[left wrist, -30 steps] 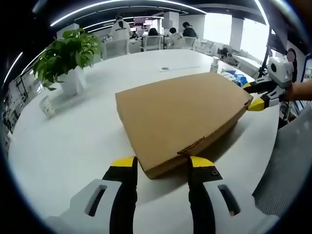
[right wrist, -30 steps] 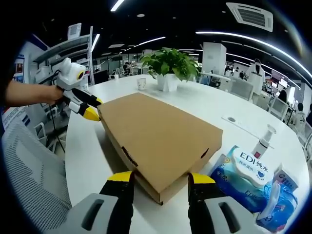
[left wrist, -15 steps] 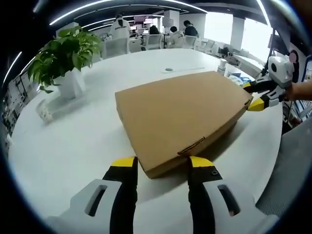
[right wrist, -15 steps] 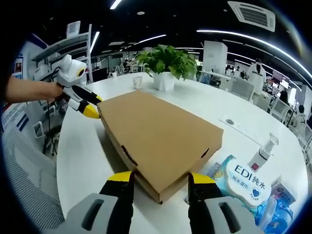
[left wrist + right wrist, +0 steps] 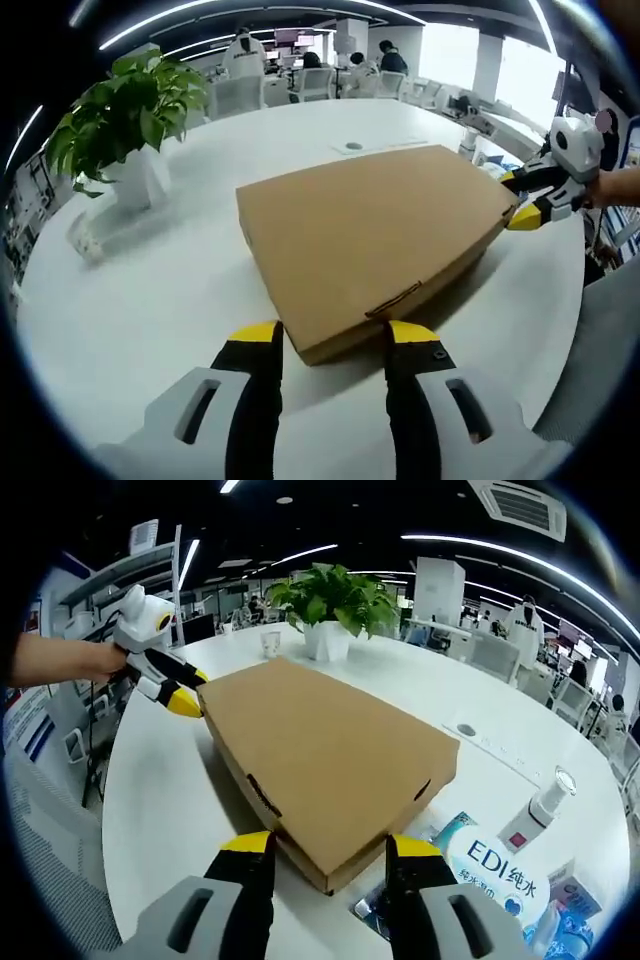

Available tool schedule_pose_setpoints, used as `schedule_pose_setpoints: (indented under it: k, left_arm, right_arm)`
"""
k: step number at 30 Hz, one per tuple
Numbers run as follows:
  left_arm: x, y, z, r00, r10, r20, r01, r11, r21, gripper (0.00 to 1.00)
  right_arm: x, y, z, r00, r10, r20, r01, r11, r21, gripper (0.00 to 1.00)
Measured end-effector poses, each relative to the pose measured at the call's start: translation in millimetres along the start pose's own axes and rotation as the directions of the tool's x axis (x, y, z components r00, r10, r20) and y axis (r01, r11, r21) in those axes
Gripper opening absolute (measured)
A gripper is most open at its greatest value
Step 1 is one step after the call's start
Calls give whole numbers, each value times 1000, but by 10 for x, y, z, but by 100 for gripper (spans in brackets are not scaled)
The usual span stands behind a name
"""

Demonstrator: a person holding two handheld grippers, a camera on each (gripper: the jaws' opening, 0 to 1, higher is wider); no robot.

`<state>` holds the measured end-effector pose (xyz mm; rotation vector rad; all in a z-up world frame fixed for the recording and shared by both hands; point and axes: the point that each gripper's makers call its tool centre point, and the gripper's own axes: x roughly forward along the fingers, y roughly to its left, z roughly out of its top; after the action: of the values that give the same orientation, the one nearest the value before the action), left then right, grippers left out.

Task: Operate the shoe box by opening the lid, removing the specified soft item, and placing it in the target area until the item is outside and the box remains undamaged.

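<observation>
Left gripper view: the left gripper [image 5: 325, 335] stands at 6 o'clock with its jaws spread, one yellow tip on either side of the nearest corner of the shoe box [image 5: 375, 235]; whether the tips touch the cardboard cannot be told. The shoe box is flat, brown and lies closed on the white tabletop [image 5: 150, 290], lid down, a tuck tab visible on its near edge. At 3 o'clock the right gripper [image 5: 525, 198], held by a hand [image 5: 612, 186], sits at the far corner of the box with its jaws parted across that corner. At 10 o'clock a potted plant [image 5: 125, 110] stands on the tabletop, well apart from the box; seated people and chairs lie beyond at 12 o'clock. Right gripper view: the right gripper [image 5: 328, 847] shows at 6 o'clock, jaws spread about its own box corner [image 5: 330, 755]. This view adds, at 4 o'clock just beside the box, a blue wipes pack [image 5: 505, 855] and a spray bottle [image 5: 540, 810]. The left gripper [image 5: 175, 690] appears at 10 o'clock against the opposite corner; the plant [image 5: 335, 600] stands at 12 o'clock.
</observation>
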<state>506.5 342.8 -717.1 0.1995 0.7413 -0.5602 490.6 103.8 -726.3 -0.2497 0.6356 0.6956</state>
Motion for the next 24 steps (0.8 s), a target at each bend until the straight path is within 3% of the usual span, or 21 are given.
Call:
schedule_pose_setpoints:
  k: [24]
  left_arm:
    - [-2,55,2,1000,-8,8,8,1000,11,39]
  right_arm:
    - [50,-18,9,1000,-7,-27,7,1000,-5,41]
